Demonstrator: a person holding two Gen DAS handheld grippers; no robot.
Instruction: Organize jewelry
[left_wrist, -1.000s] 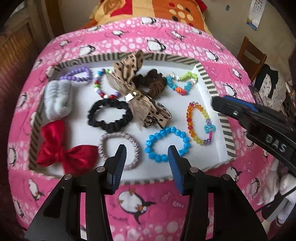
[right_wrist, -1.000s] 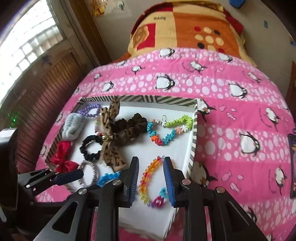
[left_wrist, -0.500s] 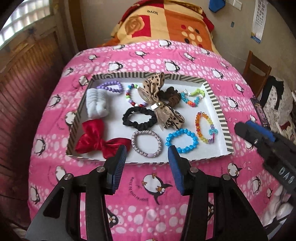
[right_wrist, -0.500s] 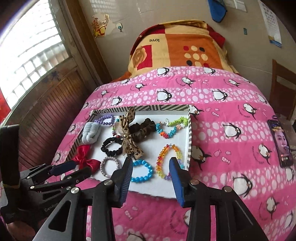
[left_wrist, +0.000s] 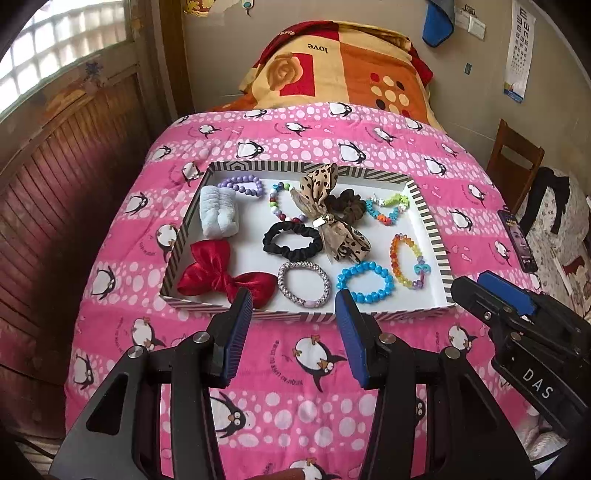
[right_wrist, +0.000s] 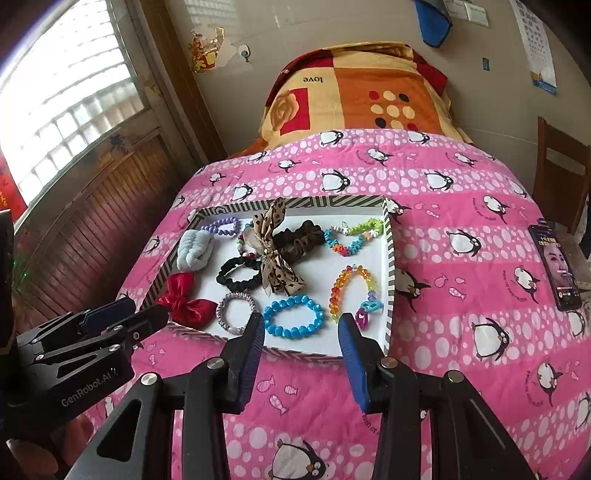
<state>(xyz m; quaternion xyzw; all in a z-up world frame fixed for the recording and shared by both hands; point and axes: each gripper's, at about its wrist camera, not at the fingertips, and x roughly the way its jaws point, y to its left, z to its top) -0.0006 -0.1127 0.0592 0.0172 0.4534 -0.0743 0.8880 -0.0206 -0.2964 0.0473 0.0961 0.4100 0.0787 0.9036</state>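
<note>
A white tray with a striped rim (left_wrist: 428, 221) (right_wrist: 388, 266) lies on the pink penguin quilt. In it are a red bow (left_wrist: 221, 275), a silver ring bracelet (left_wrist: 303, 284), a blue bead bracelet (left_wrist: 365, 281) (right_wrist: 293, 316), a rainbow bead bracelet (left_wrist: 406, 260) (right_wrist: 352, 290), a black scrunchie (left_wrist: 292, 240), a leopard bow (left_wrist: 325, 214), a brown scrunchie, a purple bracelet and a grey folded piece (left_wrist: 218, 216). My left gripper (left_wrist: 293, 308) is open and empty, near the tray's front edge. My right gripper (right_wrist: 301, 332) is open and empty, by the front right of the tray.
A phone (right_wrist: 556, 266) lies on the quilt to the right. An orange patterned pillow (left_wrist: 343, 70) lies at the bed's head. A wooden chair (left_wrist: 517, 162) stands at the right. A wood-panelled wall and window are on the left.
Both grippers have pulled back and up from the tray, which looks smaller and farther now. The right gripper's jaws have widened. Nothing in the tray has moved.
</note>
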